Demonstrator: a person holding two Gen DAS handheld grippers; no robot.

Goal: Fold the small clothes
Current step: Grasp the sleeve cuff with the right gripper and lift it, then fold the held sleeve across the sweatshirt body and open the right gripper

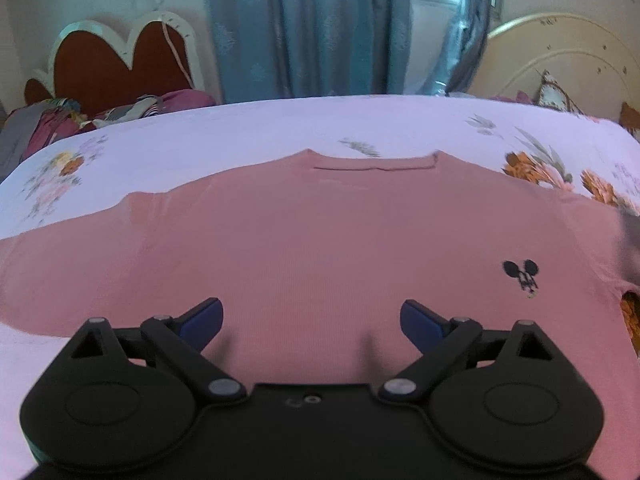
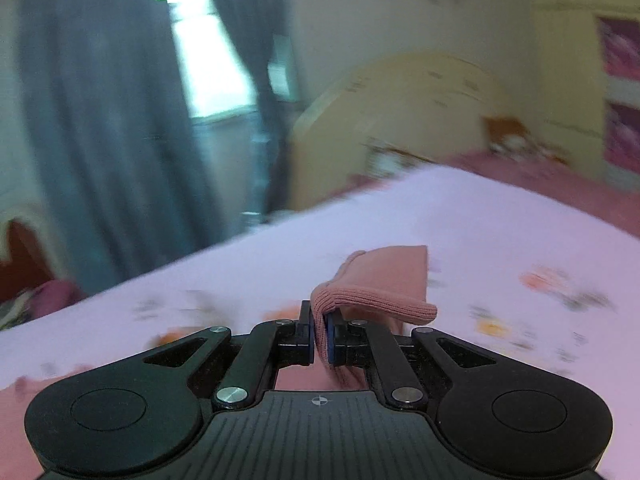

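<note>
Sweater (image 1: 320, 232) in dusty pink lies flat on a floral bedsheet (image 1: 240, 128), neckline toward the far curtain (image 1: 304, 28), sleeves running left to right. The left gripper (image 1: 312, 320) hovers over it, jaws spread wide; the right gripper (image 2: 320, 336) is clenched on a ribbed cuff (image 2: 372, 300).

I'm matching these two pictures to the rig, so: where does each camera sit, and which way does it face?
Left wrist: on the left gripper, angled down over the pink sweater spread on the floral bedsheet, curtains behind; its open fingers show.
Right wrist: on the right gripper, facing across the bed toward a cream headboard; its fingers show shut on a sweater cuff.
Shared: sweater, bedsheet, curtains, headboard.
</note>
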